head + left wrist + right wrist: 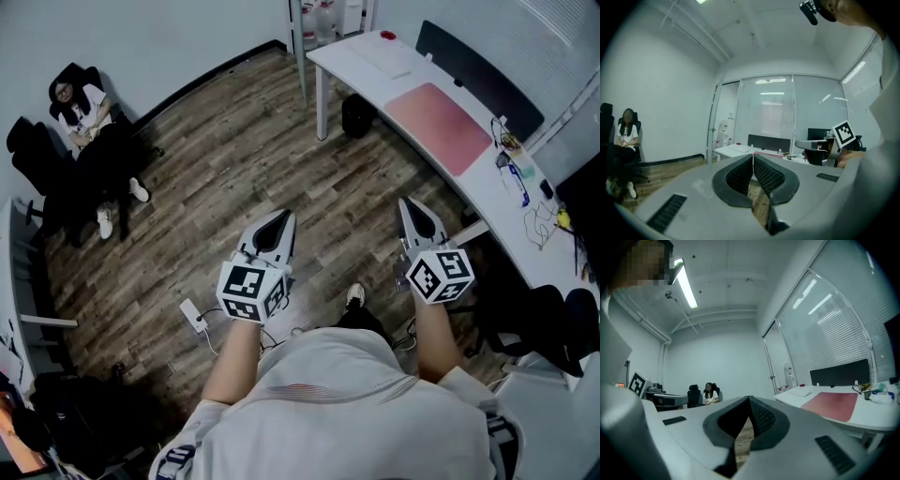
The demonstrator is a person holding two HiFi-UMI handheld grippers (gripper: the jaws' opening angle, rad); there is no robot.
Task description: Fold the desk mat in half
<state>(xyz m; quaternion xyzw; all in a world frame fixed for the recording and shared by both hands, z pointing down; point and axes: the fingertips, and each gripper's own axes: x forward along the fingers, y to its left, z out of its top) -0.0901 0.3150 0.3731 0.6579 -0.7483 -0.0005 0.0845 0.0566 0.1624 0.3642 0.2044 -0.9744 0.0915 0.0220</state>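
Observation:
A pink desk mat (439,125) lies flat on the long white desk (375,58) at the upper right of the head view; it shows again in the right gripper view (833,406). My left gripper (277,228) is held over the wood floor in front of me, away from the desk, its jaws shut with nothing between them (753,159). My right gripper (415,217) hangs beside it, nearer the desk edge, also shut and empty (749,401). Neither touches the mat.
A person (89,122) sits on a black chair by the far wall. A black monitor (478,79) stands at the desk's back, with cables and small items (530,192) to the mat's right. A white power strip (194,315) lies on the floor. A black bag (357,115) sits under the desk.

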